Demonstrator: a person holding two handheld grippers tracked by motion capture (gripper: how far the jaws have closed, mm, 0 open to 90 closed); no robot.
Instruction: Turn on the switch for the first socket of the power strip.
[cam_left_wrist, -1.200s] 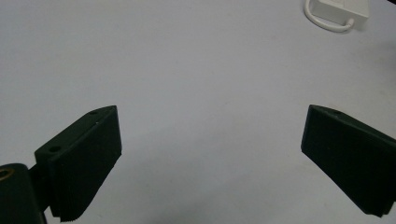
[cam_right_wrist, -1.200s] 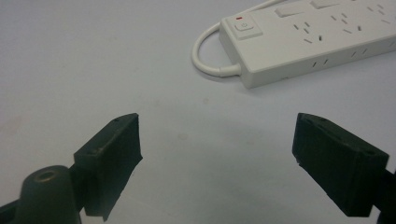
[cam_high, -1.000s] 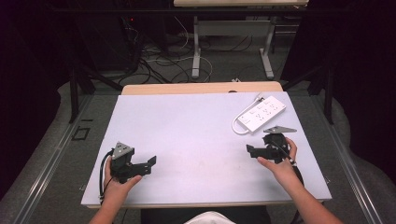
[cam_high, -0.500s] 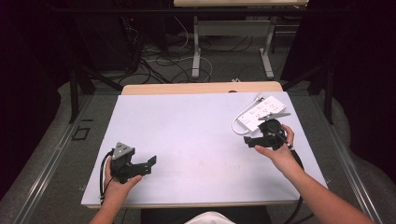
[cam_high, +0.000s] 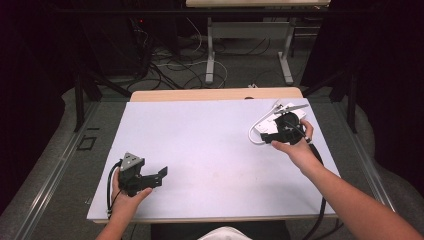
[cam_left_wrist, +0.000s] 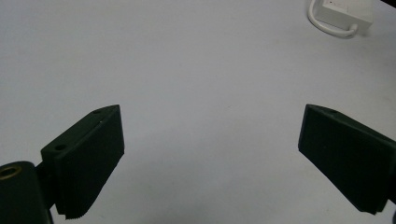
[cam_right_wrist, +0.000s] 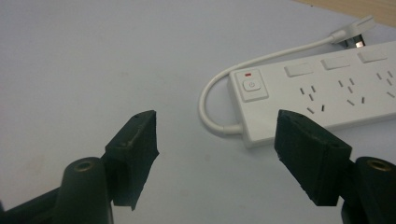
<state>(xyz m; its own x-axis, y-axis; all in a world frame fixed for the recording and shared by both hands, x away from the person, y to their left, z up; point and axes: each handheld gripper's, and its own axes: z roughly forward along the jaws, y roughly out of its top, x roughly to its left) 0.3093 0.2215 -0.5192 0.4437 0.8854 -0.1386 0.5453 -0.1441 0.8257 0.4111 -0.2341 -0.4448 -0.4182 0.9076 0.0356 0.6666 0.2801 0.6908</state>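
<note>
A white power strip (cam_right_wrist: 327, 88) with a red-marked switch and a looped white cable (cam_right_wrist: 208, 109) lies at the table's far right. In the high view my right gripper (cam_high: 270, 136) hangs just over the power strip (cam_high: 264, 126), jaws pointing left. Its jaws have just been closing, but the right gripper (cam_right_wrist: 217, 119) is still open, with nothing between the pads. My left gripper (cam_high: 162, 172) rests near the front left of the table. In its own view the left gripper (cam_left_wrist: 210, 109) stands wide open over bare white surface, with the strip (cam_left_wrist: 343, 11) far off.
The white tabletop (cam_high: 210, 140) has a wooden strip (cam_high: 215, 94) along its far edge. Beyond it are table legs and loose cables on the floor (cam_high: 200, 60). The strip's plug (cam_right_wrist: 352, 30) lies by the far edge.
My right hand has moved away from me and up, from beside the power strip to over its near end. Left hand and gripper stayed put.
</note>
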